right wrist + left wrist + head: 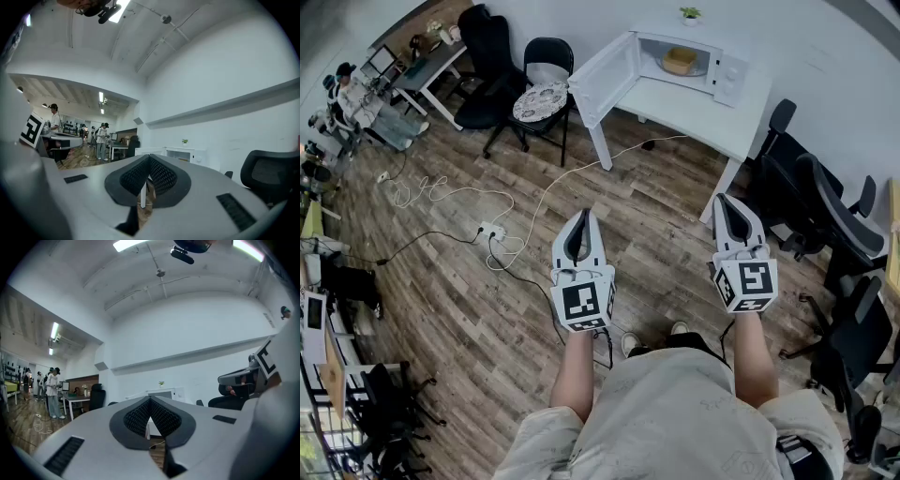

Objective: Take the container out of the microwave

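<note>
**Entry: container in open microwave, not yet reached**

- Location of item: tan container [679,61] sits inside the microwave [712,56], on a white table [727,122] against the far wall. The microwave door [602,82] is swung wide open.
- Left gripper [581,219]: jaws closed together, nothing between them. Held level in front of the body, pointing toward the table.
- Right gripper [726,202]: jaws closed, empty. Also level, parallel to the left and well apart from it.
- Distance: both grippers are well short of the microwave, over bare wood floor.
- Handling advice: walk up first, minding the cable [572,173] on the floor and the black chairs [811,202] beside the table. Open one gripper before entering the cavity, keep it level, grip the container's rim or side, and draw it straight out clear of the door.
</note>
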Action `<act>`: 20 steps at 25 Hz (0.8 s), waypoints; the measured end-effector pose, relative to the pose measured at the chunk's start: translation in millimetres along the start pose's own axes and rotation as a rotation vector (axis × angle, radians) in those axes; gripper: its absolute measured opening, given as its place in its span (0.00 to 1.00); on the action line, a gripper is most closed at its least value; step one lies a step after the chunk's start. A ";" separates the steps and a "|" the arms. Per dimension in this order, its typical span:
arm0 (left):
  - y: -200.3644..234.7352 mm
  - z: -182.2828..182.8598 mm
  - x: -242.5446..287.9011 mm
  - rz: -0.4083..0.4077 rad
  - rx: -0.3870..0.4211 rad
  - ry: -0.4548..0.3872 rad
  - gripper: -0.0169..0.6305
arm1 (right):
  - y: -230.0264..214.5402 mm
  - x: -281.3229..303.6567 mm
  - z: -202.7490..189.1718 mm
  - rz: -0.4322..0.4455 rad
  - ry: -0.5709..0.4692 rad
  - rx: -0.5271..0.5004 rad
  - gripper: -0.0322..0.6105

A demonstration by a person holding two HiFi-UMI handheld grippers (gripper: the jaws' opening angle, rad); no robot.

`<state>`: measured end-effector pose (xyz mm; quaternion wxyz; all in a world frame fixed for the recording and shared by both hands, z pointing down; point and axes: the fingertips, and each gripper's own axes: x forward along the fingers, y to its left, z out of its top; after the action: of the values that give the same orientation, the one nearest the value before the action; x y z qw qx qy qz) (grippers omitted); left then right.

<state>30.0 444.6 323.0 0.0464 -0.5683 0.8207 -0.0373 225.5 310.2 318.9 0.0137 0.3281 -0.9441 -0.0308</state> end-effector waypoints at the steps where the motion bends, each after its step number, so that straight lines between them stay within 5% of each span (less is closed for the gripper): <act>1: -0.8 0.7 1.0 -0.001 0.001 -0.001 0.04 | -1.4 0.1 1.1 0.001 -0.004 0.012 0.07; 20: -41.0 7.4 14.7 -0.016 0.004 -0.003 0.04 | -27.6 -7.4 -5.6 0.019 -0.015 0.039 0.07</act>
<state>63.8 416.5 319.8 0.0485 -0.5749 0.8158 -0.0385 248.6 292.9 322.7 0.0005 0.3192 -0.9476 -0.0150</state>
